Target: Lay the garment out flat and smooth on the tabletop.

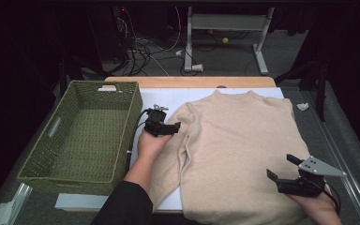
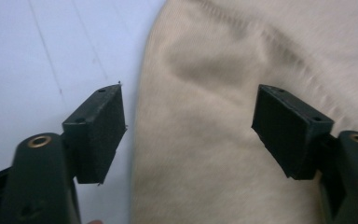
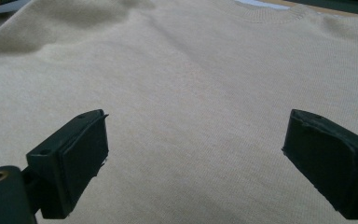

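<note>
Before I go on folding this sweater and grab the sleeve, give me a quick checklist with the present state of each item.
1. Left gripper open: ok, nothing between the jaws.
2. Left gripper over the sleeve edge: ok.
3. Right gripper open: ok, above the sweater, holding nothing.
4. Sweater lying flat on the white board: ok, sleeve folded along the body.
5. Basket free to take it: ok.
6. Right sleeve position: cannot tell.

Sweater (image 1: 239, 154) flat on the table (image 1: 168, 98), basket (image 1: 42, 159) to its left.
</note>
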The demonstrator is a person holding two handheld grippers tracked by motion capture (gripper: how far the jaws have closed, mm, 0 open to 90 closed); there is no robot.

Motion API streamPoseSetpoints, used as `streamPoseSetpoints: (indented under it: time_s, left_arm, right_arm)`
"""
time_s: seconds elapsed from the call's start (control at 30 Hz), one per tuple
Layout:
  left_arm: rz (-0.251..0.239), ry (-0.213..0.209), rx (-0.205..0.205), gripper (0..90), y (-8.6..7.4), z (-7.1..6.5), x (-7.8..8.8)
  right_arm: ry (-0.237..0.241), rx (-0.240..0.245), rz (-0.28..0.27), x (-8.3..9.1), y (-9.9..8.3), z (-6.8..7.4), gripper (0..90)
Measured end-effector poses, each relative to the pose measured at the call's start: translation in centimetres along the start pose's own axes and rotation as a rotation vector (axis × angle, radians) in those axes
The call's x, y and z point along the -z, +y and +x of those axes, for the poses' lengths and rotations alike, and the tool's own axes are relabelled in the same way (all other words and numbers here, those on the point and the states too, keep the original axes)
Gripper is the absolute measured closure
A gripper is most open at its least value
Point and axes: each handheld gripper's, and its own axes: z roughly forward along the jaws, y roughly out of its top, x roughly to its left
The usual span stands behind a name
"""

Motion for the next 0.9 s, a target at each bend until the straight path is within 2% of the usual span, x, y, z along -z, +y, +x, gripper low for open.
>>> streamPoseSetpoints:
  time_s: [0.07,0.17,0.37,0.4,0.53,0.73,0.77,0.9]
  left_arm:
    - [0.028,0.01,0.011,21.3,-0.7,0.3,-0.2]
    - [0.043,0.021,0.012,20.9,-1.4,0.5,-0.3]
    - [0.062,0.07,-0.041,22.0,-3.0,-0.7,0.9]
    - [0.061,0.081,-0.051,24.8,-3.3,-0.8,1.1]
    - [0.045,0.063,-0.059,36.1,-4.2,-1.0,1.8]
    - [0.019,0.04,-0.073,47.9,-5.2,-1.2,2.4]
    - [0.014,0.031,-0.078,51.2,-5.3,-1.2,2.5]
    - [0.005,0.007,-0.088,74.0,-5.4,-1.2,2.5]
  right_arm:
    - [0.0,0.007,-0.001,0.0,0.0,0.0,7.3]
    - [0.003,0.01,0.0,0.1,0.0,0.1,7.5]
    - [0.008,0.012,0.0,0.3,-0.1,0.2,7.9]
    - [0.007,0.014,0.001,0.3,-0.1,0.3,7.9]
    - [0.01,0.02,0.007,0.1,-0.1,0.4,8.2]
    - [0.009,0.019,0.018,0.2,-0.3,0.6,8.6]
    - [0.007,0.017,0.02,0.1,-0.3,0.6,8.7]
    - [0.005,0.01,0.029,0.0,-0.4,0.7,9.0]
